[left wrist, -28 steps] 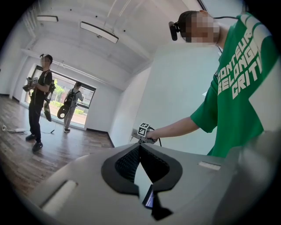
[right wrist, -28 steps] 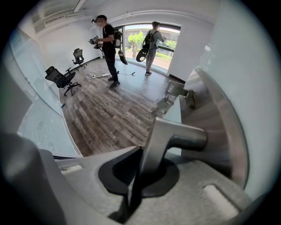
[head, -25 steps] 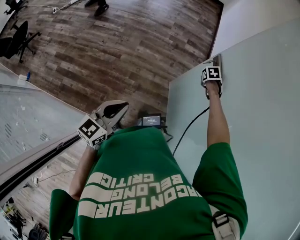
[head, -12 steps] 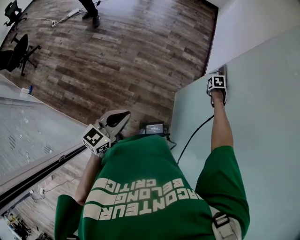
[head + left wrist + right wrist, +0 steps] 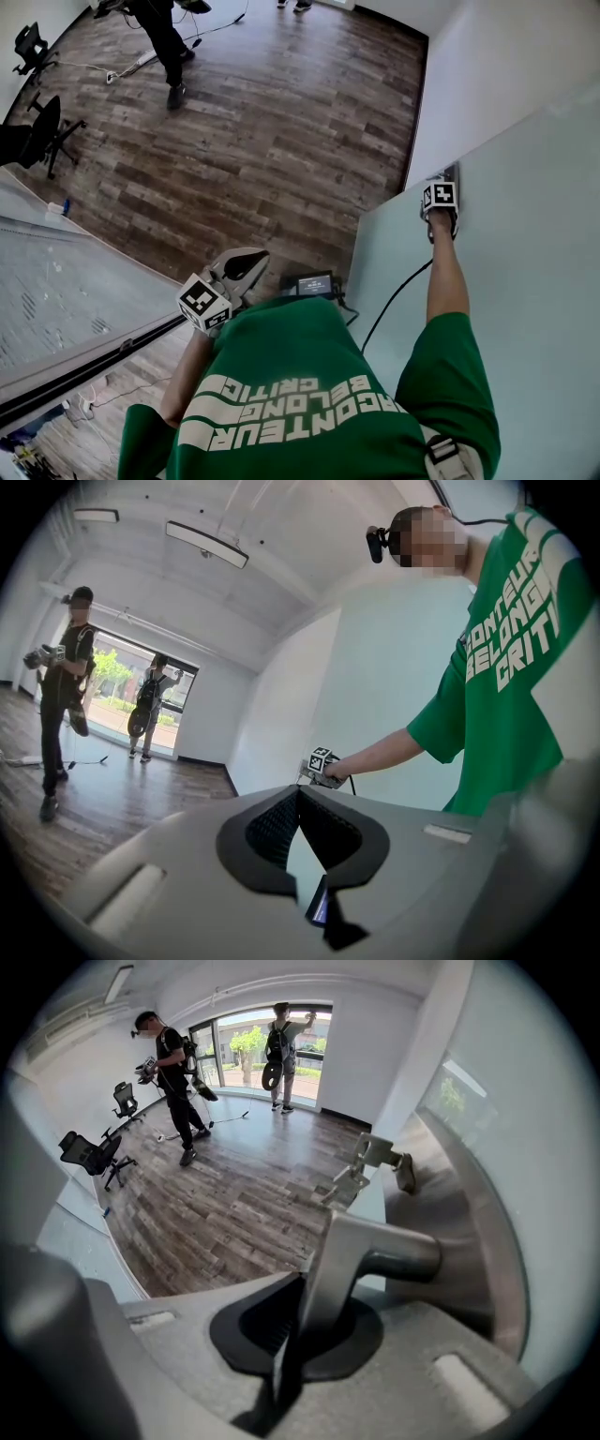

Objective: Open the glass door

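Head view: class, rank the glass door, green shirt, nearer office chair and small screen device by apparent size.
1. glass door and green shirt: about alike, too close to rank.
2. nearer office chair, although it stands farther from the camera.
3. small screen device.

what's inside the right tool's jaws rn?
The metal door handle of the glass door. The right tool is shut on its lever. The lever's lower end sits between the pads and is covered, so how far it reaches can't be seen.
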